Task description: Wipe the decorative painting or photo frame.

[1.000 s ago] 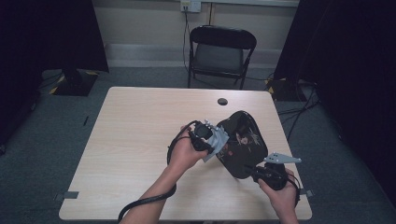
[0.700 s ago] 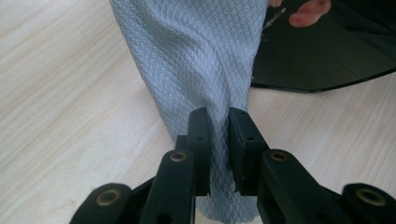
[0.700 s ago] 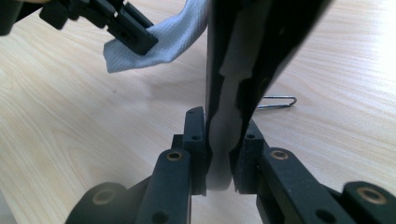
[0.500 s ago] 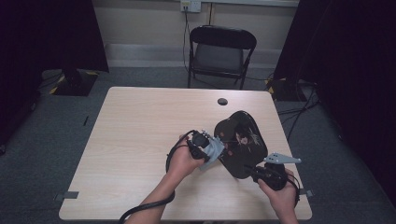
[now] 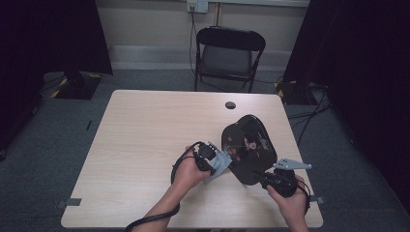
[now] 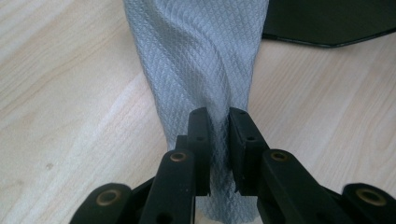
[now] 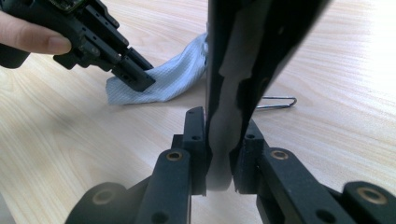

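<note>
Bare tabletop [image 5: 145,140] left of plate [image 5: 249,147]

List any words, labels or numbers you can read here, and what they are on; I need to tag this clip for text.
None can be read.
Black tray: a pale and reddish painted motif, a picture rather than letters, too small to make out.
Grey cloth: a woven diamond pattern, no print.
Wall socket: too small to tell any marking.
Table and chair: no label seen.

A glossy black tray [image 5: 249,147] tilts up on edge above the table — a grey waffle-weave cloth [image 6: 201,70] bunched against its left rim.
</note>
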### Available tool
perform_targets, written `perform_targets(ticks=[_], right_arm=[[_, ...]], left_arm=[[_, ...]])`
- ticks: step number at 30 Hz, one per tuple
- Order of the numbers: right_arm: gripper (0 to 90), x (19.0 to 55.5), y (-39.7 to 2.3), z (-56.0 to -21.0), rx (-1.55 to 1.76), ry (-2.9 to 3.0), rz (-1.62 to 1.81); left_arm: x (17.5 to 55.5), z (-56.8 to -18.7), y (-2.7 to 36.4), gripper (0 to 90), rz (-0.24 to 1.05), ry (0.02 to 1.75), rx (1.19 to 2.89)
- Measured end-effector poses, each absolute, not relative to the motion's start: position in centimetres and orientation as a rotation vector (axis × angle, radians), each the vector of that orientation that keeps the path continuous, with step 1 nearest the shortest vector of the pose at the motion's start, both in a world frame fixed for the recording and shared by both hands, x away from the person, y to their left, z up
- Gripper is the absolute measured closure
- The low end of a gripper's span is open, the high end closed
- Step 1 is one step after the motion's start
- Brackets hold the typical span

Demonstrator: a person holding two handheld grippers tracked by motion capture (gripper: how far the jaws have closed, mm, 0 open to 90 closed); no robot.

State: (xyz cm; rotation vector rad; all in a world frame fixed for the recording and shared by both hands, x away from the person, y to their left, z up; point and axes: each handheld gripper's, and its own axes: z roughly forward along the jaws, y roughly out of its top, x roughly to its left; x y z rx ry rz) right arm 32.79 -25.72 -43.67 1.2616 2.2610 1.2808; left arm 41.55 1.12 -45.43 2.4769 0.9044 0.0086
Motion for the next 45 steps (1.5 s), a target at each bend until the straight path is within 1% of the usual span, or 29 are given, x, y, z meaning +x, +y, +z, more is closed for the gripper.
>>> perform_targets(ticks=[4,7,18,24,27,33,38,45], right_arm=[[79.2,32.8,-25.7,-43.7,1.264,2.257,1.281],[79.2,32.8,-25.6,-43.7,1.266,2.257,1.28],[79.2,32.8,-25.6,-43.7,1.267,2.258,1.276],[79.2,32.8,-25.5,-43.7,1.265,2.258,1.277],[79.2,32.8,-25.3,-43.6,1.264,2.257,1.273],[79.2,32.8,-25.2,-43.6,1.259,2.261,1.267],[79.2,32.8,-25.3,-43.6,1.265,2.261,1.269],[79.2,32.8,-25.3,-43.6,1.262,2.262,1.267]], left_arm=[[41.5,-44.9,1.8,80.1,0.007,0.913,2.461],[41.5,-43.8,2.4,80.1,0.032,0.912,2.446],[41.6,-36.4,3.8,80.1,0.156,0.86,2.345],[41.5,-32.3,3.3,80.0,0.217,0.813,2.293],[41.5,-31.1,2.7,80.1,0.228,0.787,2.289],[41.7,-31.7,1.2,80.1,0.214,0.76,2.326],[41.9,-33.9,0.5,80.1,0.167,0.775,2.324],[42.2,-36.5,0.5,80.1,0.124,0.806,2.341]])
